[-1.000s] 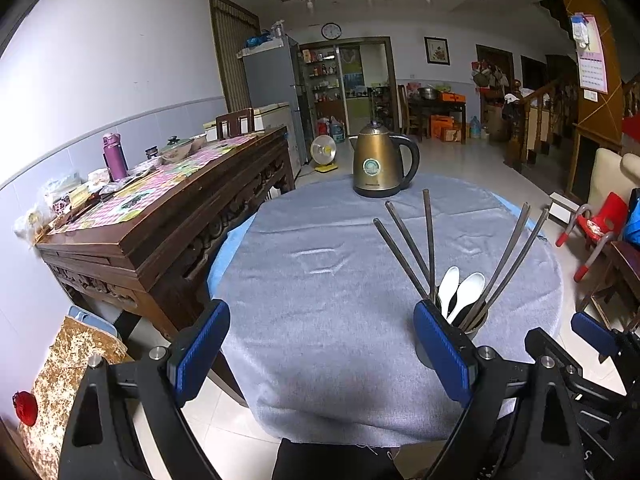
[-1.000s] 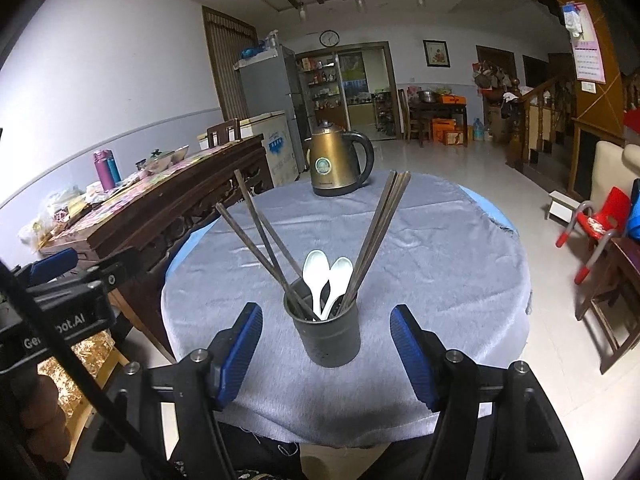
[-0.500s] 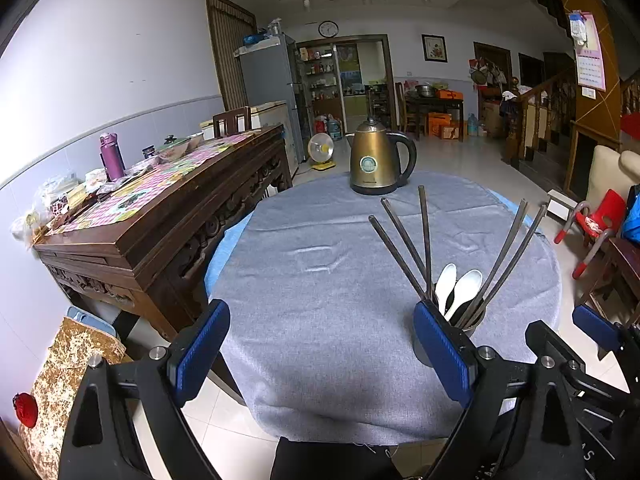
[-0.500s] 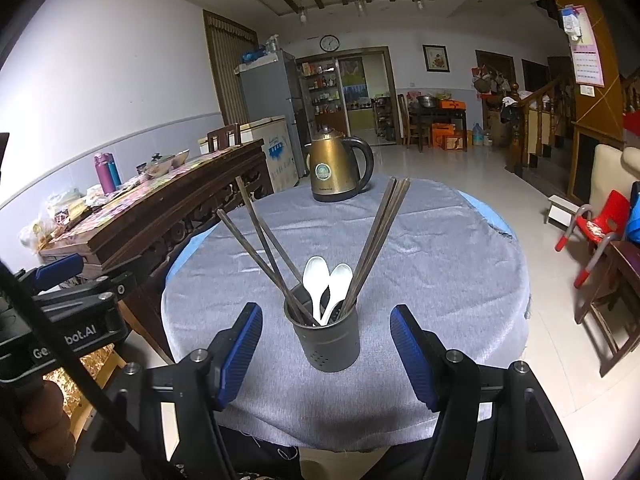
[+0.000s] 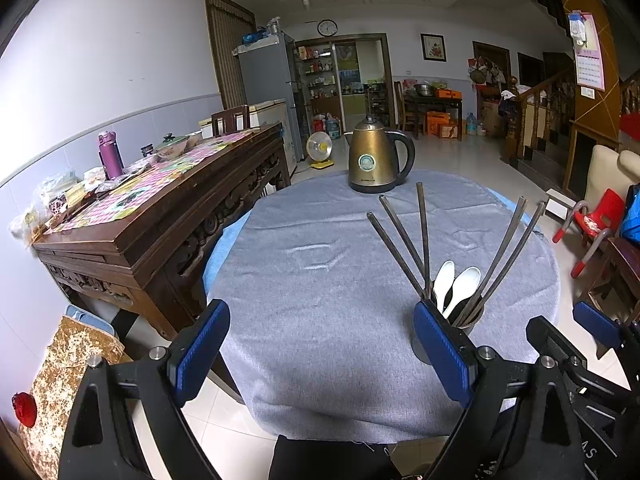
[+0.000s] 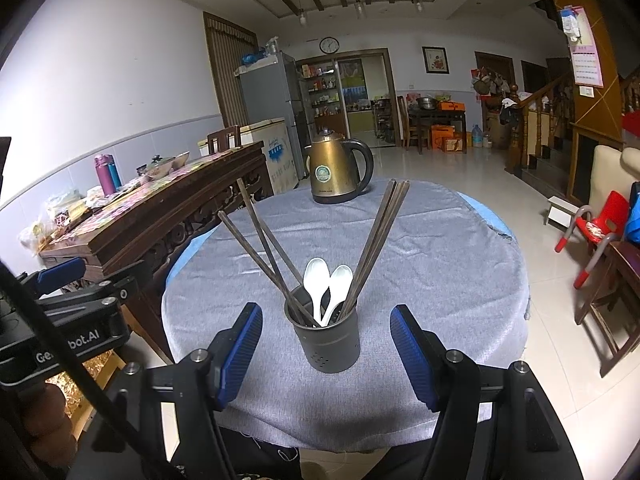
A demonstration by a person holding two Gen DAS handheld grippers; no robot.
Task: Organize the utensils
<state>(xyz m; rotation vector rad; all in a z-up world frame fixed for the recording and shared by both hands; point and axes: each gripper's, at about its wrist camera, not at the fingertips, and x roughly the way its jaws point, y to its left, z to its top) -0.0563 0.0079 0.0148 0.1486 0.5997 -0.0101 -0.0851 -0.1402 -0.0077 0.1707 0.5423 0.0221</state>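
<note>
A dark grey utensil cup [image 6: 327, 340] stands near the front edge of a round table with a grey cloth [image 6: 420, 264]. It holds several dark chopsticks [image 6: 376, 240] and two white spoons [image 6: 328, 286]. My right gripper [image 6: 326, 354] is open and empty, its blue pads either side of the cup and a little in front of it. In the left wrist view the cup [image 5: 466, 322] is partly hidden behind the right pad. My left gripper [image 5: 320, 354] is open and empty, to the left of the cup over the table's front edge.
A gold kettle [image 6: 338, 172] stands at the table's far side. A long wooden sideboard [image 5: 160, 208] with bottles and dishes runs along the left wall. A red child's chair [image 6: 596, 228] and dark wooden furniture [image 6: 616, 280] stand on the right.
Both grippers have drawn back slightly from the table and risen a little. The cup and its utensils have not moved.
</note>
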